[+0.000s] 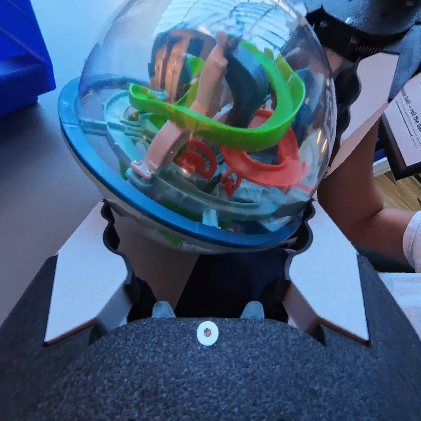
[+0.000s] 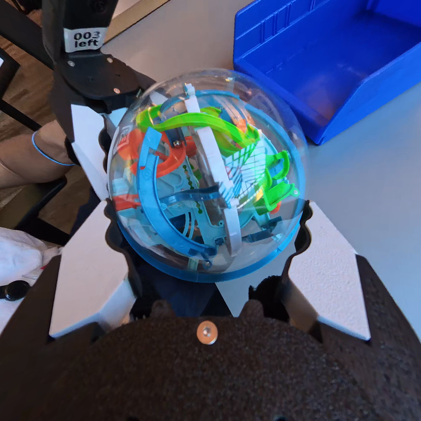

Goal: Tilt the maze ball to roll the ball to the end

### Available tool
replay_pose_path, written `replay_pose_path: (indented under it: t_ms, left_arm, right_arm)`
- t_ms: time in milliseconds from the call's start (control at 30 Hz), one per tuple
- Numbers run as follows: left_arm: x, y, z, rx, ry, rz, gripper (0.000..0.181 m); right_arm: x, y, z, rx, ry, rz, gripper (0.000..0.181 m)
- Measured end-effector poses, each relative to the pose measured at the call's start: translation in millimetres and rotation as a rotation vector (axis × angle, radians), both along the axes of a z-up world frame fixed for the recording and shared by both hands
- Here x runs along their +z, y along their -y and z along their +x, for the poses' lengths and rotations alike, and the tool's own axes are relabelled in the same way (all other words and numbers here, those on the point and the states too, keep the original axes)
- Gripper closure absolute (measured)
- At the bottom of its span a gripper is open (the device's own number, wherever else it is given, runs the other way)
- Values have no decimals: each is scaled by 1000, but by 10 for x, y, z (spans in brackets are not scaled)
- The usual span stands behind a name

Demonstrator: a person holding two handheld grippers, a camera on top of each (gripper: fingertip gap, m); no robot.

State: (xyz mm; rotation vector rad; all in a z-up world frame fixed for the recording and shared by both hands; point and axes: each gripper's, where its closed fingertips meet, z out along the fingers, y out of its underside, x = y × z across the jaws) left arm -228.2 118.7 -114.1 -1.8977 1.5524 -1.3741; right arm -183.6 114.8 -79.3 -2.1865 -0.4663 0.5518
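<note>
The maze ball is a clear sphere with a blue ring around its middle and green, orange, pink and blue tracks inside. My left gripper is shut on its lower part, with the ring tilted down to the right. One finger of my right gripper presses the ball's upper right side. In the right wrist view the maze ball sits between the fingers of my right gripper, which is shut on it. A left gripper finger touches its left side. I cannot pick out the small ball inside.
A blue plastic bin stands on the grey table just beyond the ball; it also shows in the left wrist view. A person's arm and a printed sheet are at the right.
</note>
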Motion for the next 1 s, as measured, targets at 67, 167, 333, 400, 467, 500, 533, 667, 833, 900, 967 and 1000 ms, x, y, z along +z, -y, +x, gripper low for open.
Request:
replay_pose_path:
  t_ms: [67,167,333,400,467,500,533,667,833,900,967,1000]
  left_arm:
    - [-53,9,-52,-35,-27,15,26]
    - [-90,-57,-263,-112,-73,75,30]
    - [96,-377,-715,-158,-146,273,23]
    - [318,-540,-679,-113,-71,376,23]
    - [431,-586,-560,-126,7,465,22]
    - [422,-553,-492,-159,28,469,21]
    - [378,-498,-431,-198,30,439,21]
    - [118,-410,-350,-279,-34,322,22]
    - [113,-405,-365,-247,31,301,25]
    - [84,-404,-375,-235,49,271,25]
    - [10,-391,-396,-232,46,225,26]
    - [-37,-374,-403,-232,38,198,26]
  right_arm:
    - [19,-21,-24,9,19,9,28]
    - [40,-89,-101,43,28,35,29]
    - [85,-220,-178,109,34,37,30]
    - [119,-275,-245,148,46,72,30]
    - [166,-333,-332,180,46,131,32]
    - [185,-357,-368,187,35,150,33]
    - [209,-370,-392,192,16,169,35]
    - [390,-311,-256,147,-95,267,38]
    - [497,-15,137,7,-265,391,46]
    - [188,111,126,0,-238,328,44]
    - [-49,163,34,-2,-212,328,41]
    - [-112,162,-57,3,-236,332,40]
